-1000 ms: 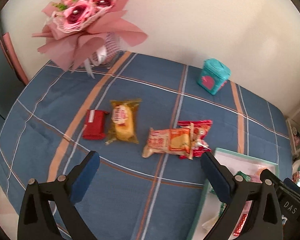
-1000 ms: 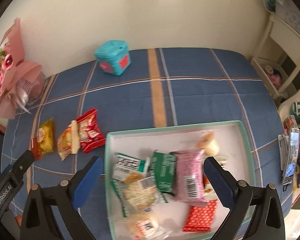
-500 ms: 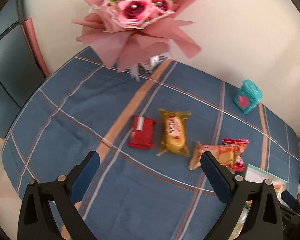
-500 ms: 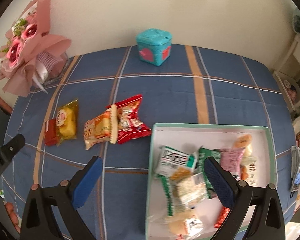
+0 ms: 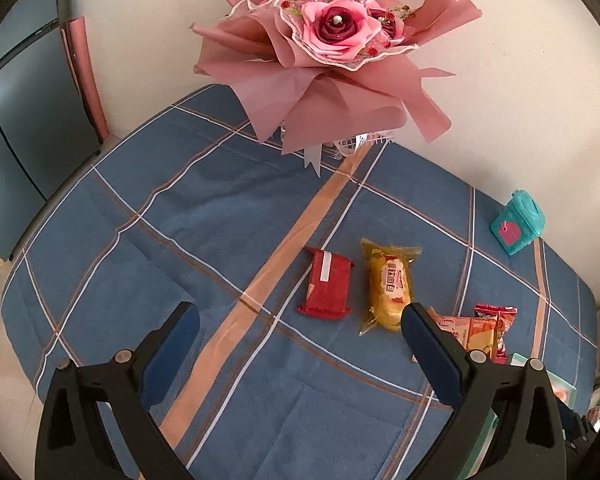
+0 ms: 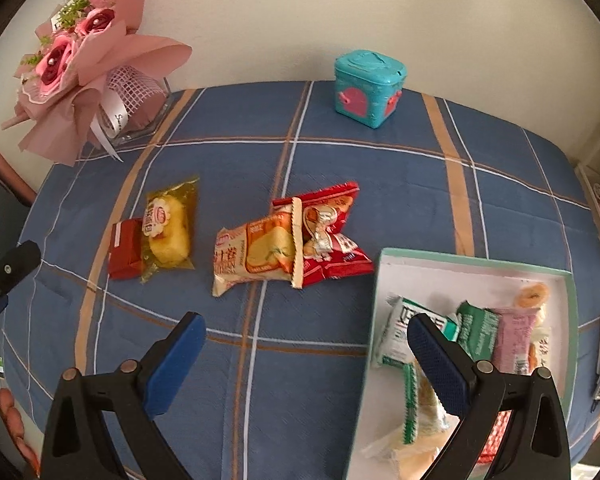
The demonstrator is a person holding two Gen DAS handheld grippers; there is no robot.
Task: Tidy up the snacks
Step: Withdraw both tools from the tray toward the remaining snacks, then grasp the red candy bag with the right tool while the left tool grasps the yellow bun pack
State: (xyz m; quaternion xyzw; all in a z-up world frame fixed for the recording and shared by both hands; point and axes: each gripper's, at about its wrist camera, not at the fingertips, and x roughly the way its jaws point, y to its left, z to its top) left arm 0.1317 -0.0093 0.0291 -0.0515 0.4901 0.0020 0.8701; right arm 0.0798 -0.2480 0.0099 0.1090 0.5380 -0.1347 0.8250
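Observation:
Several snacks lie in a row on the blue plaid cloth: a small red packet (image 5: 327, 285) (image 6: 124, 253), a yellow cake packet (image 5: 388, 288) (image 6: 168, 229), an orange-and-cream packet (image 6: 256, 252) (image 5: 468, 330) and a red packet (image 6: 327, 236) partly under it. A white tray with a teal rim (image 6: 463, 261) at the right holds several more packets. My left gripper (image 5: 298, 320) is open and empty, just short of the red and yellow packets. My right gripper (image 6: 305, 330) is open and empty, between the loose snacks and the tray.
A pink bouquet (image 5: 331, 40) (image 6: 80, 68) in a clear holder stands at the back left by the wall. A teal box (image 6: 368, 88) (image 5: 517, 227) stands at the back. The left gripper's body (image 6: 4, 272) shows at the right wrist view's left edge.
Both grippers have swung left. The left view has moved from the tray corner toward the bouquet and the red and yellow packets. The right view has moved off the tray toward the loose snacks.

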